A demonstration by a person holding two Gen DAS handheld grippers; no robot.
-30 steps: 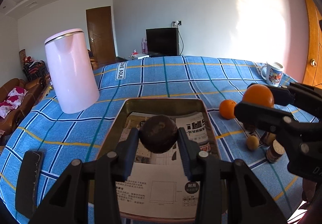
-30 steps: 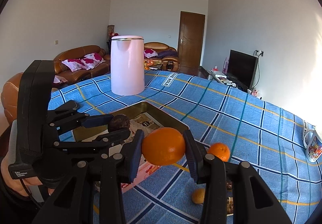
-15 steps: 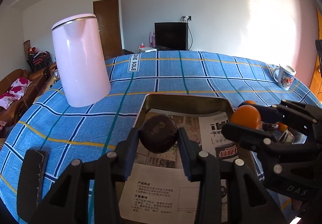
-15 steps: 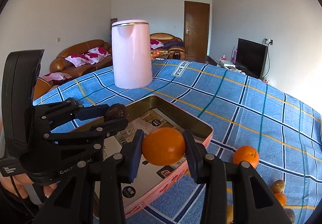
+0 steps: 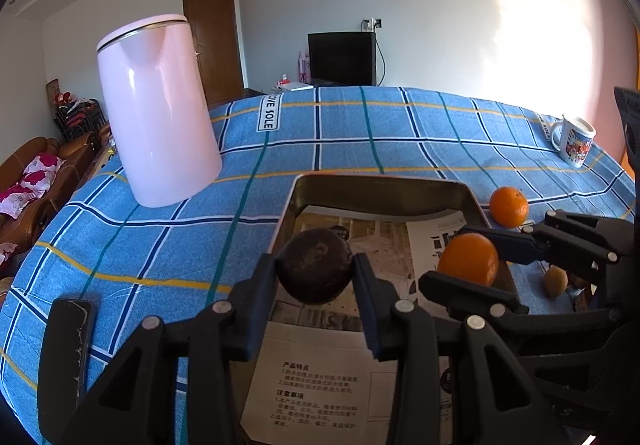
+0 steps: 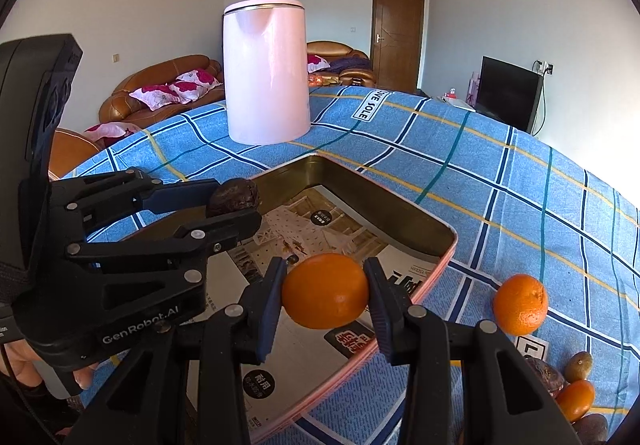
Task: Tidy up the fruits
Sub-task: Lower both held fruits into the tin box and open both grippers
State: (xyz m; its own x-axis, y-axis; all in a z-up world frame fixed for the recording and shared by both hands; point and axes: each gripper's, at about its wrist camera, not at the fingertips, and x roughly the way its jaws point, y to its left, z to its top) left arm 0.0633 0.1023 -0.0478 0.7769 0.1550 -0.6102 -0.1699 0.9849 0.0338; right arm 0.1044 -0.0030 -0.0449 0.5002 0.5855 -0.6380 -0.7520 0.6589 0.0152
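Note:
My left gripper [image 5: 315, 275] is shut on a dark brown wrinkled fruit [image 5: 314, 265] and hangs over the left part of a metal tray [image 5: 380, 181] lined with printed paper. My right gripper [image 6: 325, 299] is shut on an orange [image 6: 325, 291] above the tray's near right part [image 6: 442, 257]. In the left wrist view the right gripper [image 5: 468, 265] sits just right of the left one. A second orange [image 6: 519, 304] lies on the cloth to the right of the tray. A kiwi [image 6: 578, 366] and a small orange fruit [image 6: 575, 399] lie nearer.
A tall pink kettle [image 5: 156, 113] stands on the blue checked tablecloth behind and left of the tray. A printed mug [image 5: 574, 141] is at the far right edge. A black flat device [image 5: 66, 349] lies at the near left. A hand [image 6: 24, 361] holds the left gripper.
Both grippers have come forward and lower over the tray, fruits still held. The right gripper with its orange moved left, from above the cloth to above the tray.

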